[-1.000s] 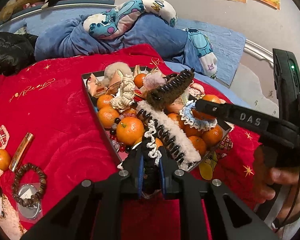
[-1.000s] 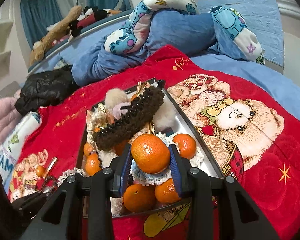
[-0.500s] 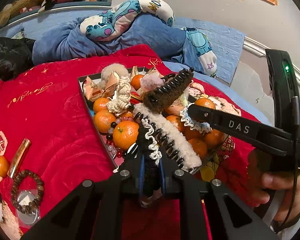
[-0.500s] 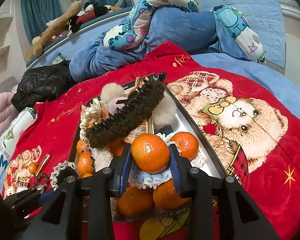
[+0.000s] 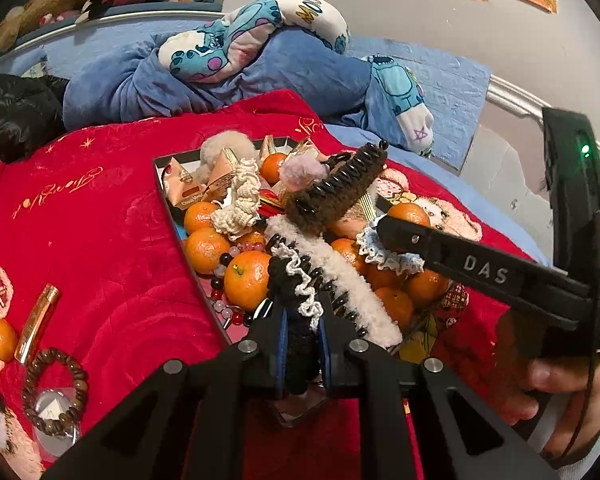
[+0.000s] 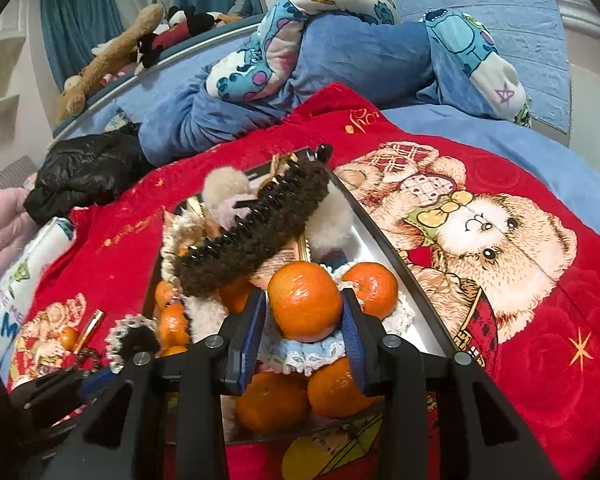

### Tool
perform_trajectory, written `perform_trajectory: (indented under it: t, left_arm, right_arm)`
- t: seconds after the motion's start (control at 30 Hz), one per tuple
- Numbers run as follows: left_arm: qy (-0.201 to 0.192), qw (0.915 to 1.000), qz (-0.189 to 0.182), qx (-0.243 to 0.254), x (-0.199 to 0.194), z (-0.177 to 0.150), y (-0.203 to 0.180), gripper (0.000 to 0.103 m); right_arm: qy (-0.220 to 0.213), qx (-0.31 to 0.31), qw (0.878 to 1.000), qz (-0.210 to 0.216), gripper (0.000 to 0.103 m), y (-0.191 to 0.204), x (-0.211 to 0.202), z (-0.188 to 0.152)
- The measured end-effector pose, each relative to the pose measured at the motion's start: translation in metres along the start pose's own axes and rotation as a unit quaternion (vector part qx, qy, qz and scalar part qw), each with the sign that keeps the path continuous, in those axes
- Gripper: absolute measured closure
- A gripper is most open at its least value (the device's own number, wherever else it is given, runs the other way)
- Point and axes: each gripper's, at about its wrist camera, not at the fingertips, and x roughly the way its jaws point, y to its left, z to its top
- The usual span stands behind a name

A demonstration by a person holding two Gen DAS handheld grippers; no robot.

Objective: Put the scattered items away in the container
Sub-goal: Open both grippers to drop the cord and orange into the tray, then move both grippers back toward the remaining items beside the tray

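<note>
- The container (image 5: 168, 200) is a dark, shallow tray on the red blanket, heaped full with tangerines, hair clips, scrunchies, beads and wrapped sweets.
- A tangerine (image 6: 304, 302) sits clamped between the right hand-held gripper's (image 6: 305, 334) fingers, above the tray's near end.
- A black scrunchie with white lace trim (image 5: 296, 284) is pinched in the left hand-held gripper (image 5: 303, 344), at the tray's near edge.
- Outside the tray, on the blanket: a small tangerine (image 5: 1, 339), a gold tube (image 5: 38, 322), a brown bead bracelet (image 5: 56, 392).
</note>
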Motion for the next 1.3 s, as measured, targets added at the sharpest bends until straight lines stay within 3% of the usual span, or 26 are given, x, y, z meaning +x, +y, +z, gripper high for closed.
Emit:
perform_trajectory:
  t: [0.07, 0.1, 0.13, 0.2, 0.27, 0.33, 0.4, 0.7, 0.83, 1.3]
  left_arm:
    - [0.005, 1.0, 0.001, 0.003, 0.0, 0.002, -0.001, 0.068]
    - [0.004, 1.0, 0.005, 0.003, -0.001, 0.002, -0.001, 0.053]
    - [0.002, 1.0, 0.007, 0.005, -0.002, 0.003, -0.001, 0.045]
    - [-0.003, 0.9999, 0.008, 0.006, -0.005, 0.003, -0.001, 0.042]
    - [-0.001, 1.0, 0.002, 0.005, -0.007, 0.006, -0.001, 0.029]
    - [-0.009, 0.9999, 0.009, 0.006, -0.01, 0.007, 0.0, 0.007]
    - [-0.013, 0.9996, 0.021, 0.01, -0.012, 0.008, 0.001, 0.0]
    - [-0.041, 0.9988, 0.028, -0.003, -0.025, 0.015, 0.023, 0.0]
    - [-0.054, 0.9976, 0.042, -0.01, -0.036, 0.018, 0.039, 0.0]
    - [-0.067, 0.9906, 0.098, -0.067, -0.084, 0.003, 0.117, 0.0]
  right_arm:
    - [-0.005, 0.002, 1.0, 0.002, 0.059, 0.0, -0.003, 0.001]
    - [-0.007, 0.005, 1.0, 0.006, 0.05, 0.0, -0.004, 0.001]
    - [-0.009, 0.012, 1.0, 0.013, 0.044, -0.002, -0.006, 0.002]
    - [-0.018, 0.018, 0.999, 0.021, 0.029, -0.002, -0.011, 0.002]
    - [-0.033, 0.024, 0.999, 0.021, 0.018, -0.003, -0.018, 0.004]
    - [-0.047, 0.035, 0.998, 0.024, 0.0, -0.006, -0.025, 0.005]
    - [-0.05, 0.046, 0.997, 0.025, 0.0, -0.009, -0.028, 0.007]
    - [-0.047, 0.051, 0.998, 0.009, 0.0, -0.014, -0.029, 0.006]
    - [-0.048, 0.05, 0.997, 0.021, 0.0, -0.012, -0.032, 0.005]
    - [-0.035, 0.012, 0.998, 0.047, 0.0, 0.044, -0.021, 0.001]
